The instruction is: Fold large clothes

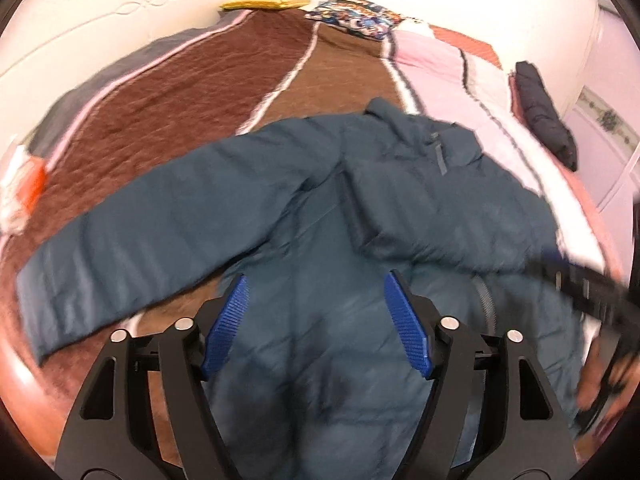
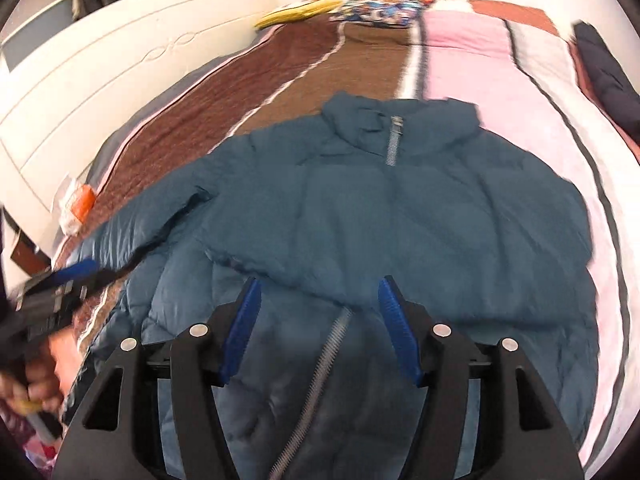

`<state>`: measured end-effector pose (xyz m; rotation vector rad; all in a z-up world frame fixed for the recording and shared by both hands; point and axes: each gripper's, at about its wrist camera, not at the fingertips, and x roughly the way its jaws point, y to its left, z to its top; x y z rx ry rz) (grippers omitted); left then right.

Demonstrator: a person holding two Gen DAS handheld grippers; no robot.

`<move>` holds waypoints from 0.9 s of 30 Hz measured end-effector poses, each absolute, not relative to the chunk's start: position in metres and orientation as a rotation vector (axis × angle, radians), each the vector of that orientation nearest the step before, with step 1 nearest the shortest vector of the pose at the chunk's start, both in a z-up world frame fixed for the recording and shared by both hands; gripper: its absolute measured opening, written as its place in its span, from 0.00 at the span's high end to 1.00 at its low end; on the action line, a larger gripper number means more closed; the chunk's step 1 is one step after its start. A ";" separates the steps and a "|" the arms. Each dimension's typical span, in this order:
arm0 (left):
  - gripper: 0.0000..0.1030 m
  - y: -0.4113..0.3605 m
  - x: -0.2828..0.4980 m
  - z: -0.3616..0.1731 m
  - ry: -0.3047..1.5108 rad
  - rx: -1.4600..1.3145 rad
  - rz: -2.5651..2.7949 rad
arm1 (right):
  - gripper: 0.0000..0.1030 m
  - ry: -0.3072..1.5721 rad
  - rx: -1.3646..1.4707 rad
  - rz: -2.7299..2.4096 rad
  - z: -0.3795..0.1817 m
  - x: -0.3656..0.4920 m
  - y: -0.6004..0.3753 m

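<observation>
A bed (image 2: pixel 280 92) fills both views, covered by a striped blanket (image 1: pixel 192 92) in brown, tan and pink bands with thin white lines between them. Along the bed's left side runs a white panelled headboard (image 2: pixel 100 80) with a scroll relief. At the far end lie a yellow cushion (image 1: pixel 266 1) and a patterned pillow (image 1: pixel 358 16), side by side. A dark folded garment (image 1: pixel 546 120) lies on the far right edge, and a white-and-orange packet (image 2: pixel 76 204) lies at the left edge beside the headboard.

The teal puffer jacket (image 2: pixel 400 216) lies front-up in the near half of the bed, collar pointing away, zipper running down toward the camera. One sleeve (image 1: pixel 140 240) stretches out flat to the left over the brown bands; the other sleeve (image 1: pixel 420 200) is folded across the chest. The jacket's right side reaches over the pink band, near the bed's right edge; its left sleeve ends close to the left edge. The far half of the blanket is bare of clothing.

The left gripper (image 1: pixel 316 320) hovers above the jacket's lower body, its blue-padded fingers (image 1: pixel 228 328) spread wide and holding nothing. The right gripper (image 2: pixel 318 324) hangs over the lower zipper (image 2: pixel 320 368), likewise spread apart and empty. Both views are motion-blurred.
</observation>
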<state>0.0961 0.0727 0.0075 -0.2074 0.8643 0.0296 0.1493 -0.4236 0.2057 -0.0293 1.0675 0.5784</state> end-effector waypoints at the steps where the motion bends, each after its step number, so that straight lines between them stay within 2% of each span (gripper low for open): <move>1: 0.30 0.070 0.106 0.008 0.868 -0.222 0.014 | 0.41 1.072 -0.008 0.552 0.206 0.144 -0.438; 8: 0.30 0.038 0.178 -0.023 0.958 -0.230 0.003 | 0.41 1.109 0.083 0.400 0.194 0.127 -0.502; 9: 0.35 0.034 0.186 -0.029 0.975 -0.220 0.007 | 0.41 1.113 0.090 0.386 0.192 0.126 -0.507; 10: 0.52 0.029 0.193 -0.036 0.997 -0.209 0.010 | 0.41 1.119 0.103 0.365 0.190 0.125 -0.515; 11: 0.62 0.026 0.198 -0.042 1.016 -0.206 0.003 | 0.41 1.121 0.110 0.354 0.189 0.125 -0.520; 12: 0.79 0.024 0.203 -0.047 1.035 -0.218 -0.017 | 0.41 1.124 0.119 0.343 0.187 0.124 -0.525; 15: 0.87 0.023 0.204 -0.043 0.995 -0.213 0.024 | 0.41 1.128 0.132 0.331 0.185 0.123 -0.530; 18: 0.87 0.024 0.206 -0.041 0.990 -0.187 0.037 | 0.41 1.131 0.123 0.341 0.184 0.122 -0.526; 20: 0.83 0.025 0.207 -0.044 1.012 -0.173 0.040 | 0.41 1.136 0.101 0.353 0.183 0.120 -0.518; 21: 0.80 0.025 0.205 -0.042 1.014 -0.171 0.045 | 0.41 1.139 0.088 0.363 0.183 0.119 -0.513; 24: 0.54 0.032 0.193 -0.031 0.991 -0.209 0.053 | 0.41 1.142 0.056 0.395 0.186 0.113 -0.501; 25: 0.50 0.035 0.188 -0.026 0.976 -0.215 0.054 | 0.41 1.143 0.046 0.404 0.186 0.111 -0.497; 27: 0.49 0.042 0.176 -0.019 0.958 -0.213 0.066 | 0.41 1.147 0.022 0.421 0.187 0.107 -0.490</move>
